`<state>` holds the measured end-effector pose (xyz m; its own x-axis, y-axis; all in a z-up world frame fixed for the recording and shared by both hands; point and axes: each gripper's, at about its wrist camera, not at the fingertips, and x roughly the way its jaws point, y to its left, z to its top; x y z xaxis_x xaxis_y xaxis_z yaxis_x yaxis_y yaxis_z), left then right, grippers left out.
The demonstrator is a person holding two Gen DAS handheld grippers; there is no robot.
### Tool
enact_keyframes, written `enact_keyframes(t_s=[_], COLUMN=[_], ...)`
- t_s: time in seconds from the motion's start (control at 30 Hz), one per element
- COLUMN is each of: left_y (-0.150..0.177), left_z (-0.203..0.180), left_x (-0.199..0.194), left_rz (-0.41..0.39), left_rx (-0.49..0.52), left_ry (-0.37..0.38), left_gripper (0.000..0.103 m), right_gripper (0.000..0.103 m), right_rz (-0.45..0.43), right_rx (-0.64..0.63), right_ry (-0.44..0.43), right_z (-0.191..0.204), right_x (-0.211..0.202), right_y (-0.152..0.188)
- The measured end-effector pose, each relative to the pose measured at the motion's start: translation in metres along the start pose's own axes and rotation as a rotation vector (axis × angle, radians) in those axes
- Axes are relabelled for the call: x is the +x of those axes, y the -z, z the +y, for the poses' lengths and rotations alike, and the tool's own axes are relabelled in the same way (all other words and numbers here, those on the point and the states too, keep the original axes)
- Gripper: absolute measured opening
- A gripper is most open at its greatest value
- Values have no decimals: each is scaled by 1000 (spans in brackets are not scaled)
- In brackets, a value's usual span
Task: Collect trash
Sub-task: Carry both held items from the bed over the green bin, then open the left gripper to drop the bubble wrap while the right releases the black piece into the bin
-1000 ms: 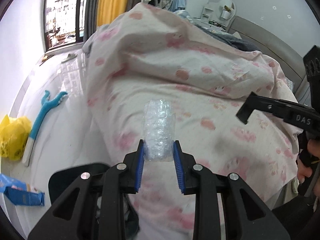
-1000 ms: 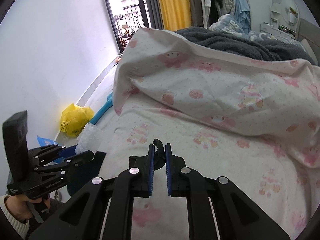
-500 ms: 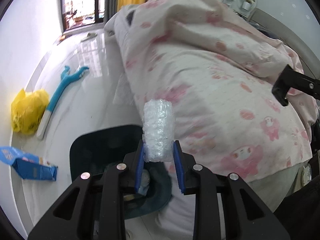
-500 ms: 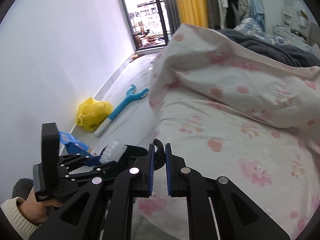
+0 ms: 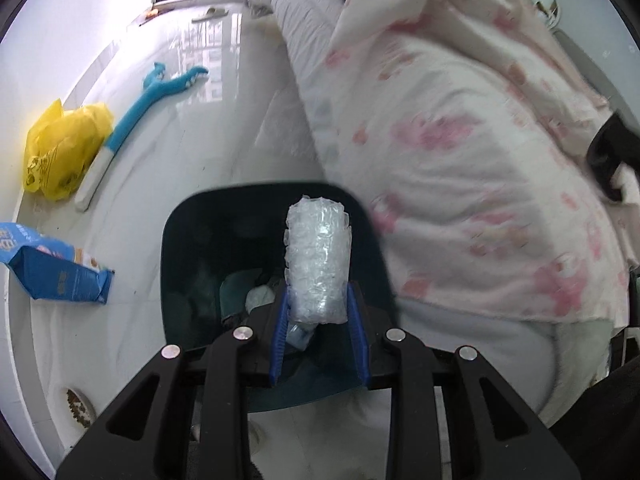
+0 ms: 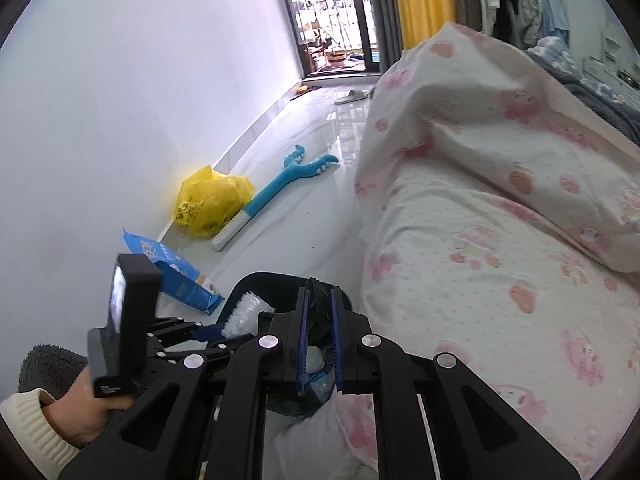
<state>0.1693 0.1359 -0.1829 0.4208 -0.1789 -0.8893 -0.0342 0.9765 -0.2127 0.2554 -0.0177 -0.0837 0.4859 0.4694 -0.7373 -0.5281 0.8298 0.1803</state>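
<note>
My left gripper [image 5: 318,312] is shut on a roll of clear bubble wrap [image 5: 318,258] and holds it upright over the open dark bin [image 5: 180,240] on the floor beside the bed. The bin holds other scraps. The bubble wrap also shows in the right wrist view [image 6: 246,314], above the bin's rim [image 6: 264,278]. My right gripper [image 6: 319,320] is shut on a small black ridged piece [image 6: 319,300], just right of the left gripper and over the bin.
A pink-patterned quilt covers the bed [image 5: 460,160] on the right. On the white floor lie a yellow plastic bag [image 5: 60,148], a blue and white long-handled tool [image 5: 136,112], a blue packet [image 5: 52,268] and a small dish [image 5: 78,406]. A wall [image 6: 120,100] runs along the left.
Both grippers have swung left and down from over the quilt to above the bin. The bubble wrap and the black piece stay gripped.
</note>
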Motion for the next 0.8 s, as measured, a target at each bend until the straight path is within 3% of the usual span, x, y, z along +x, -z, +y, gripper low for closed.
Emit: enact_keyframes(t_s=[0.2,0.27,0.43,0.63,0.8], left_y=[11,15,25,32,29], left_z=[12,17,34,58,66], left_x=[17,19,18,5,-18], left_rz=[78,86,108,72,-12], left_rx=[1,0,-15,-42,-34], left_ry=[-16,-26,-35,-75,-91], left_gripper=[36,52,69,80,85], right_gripper=[10,10,10,10,10], right_rz=[36,57,102,164,227], right_rx=[10,-7,-13,-33,-29], right_ry=[-11,-9,-13,-9,4], right_z=[13,21,34,49,54], right_x=[21,31,54,86,114], right_y=[-4,-4,-3,-1,3])
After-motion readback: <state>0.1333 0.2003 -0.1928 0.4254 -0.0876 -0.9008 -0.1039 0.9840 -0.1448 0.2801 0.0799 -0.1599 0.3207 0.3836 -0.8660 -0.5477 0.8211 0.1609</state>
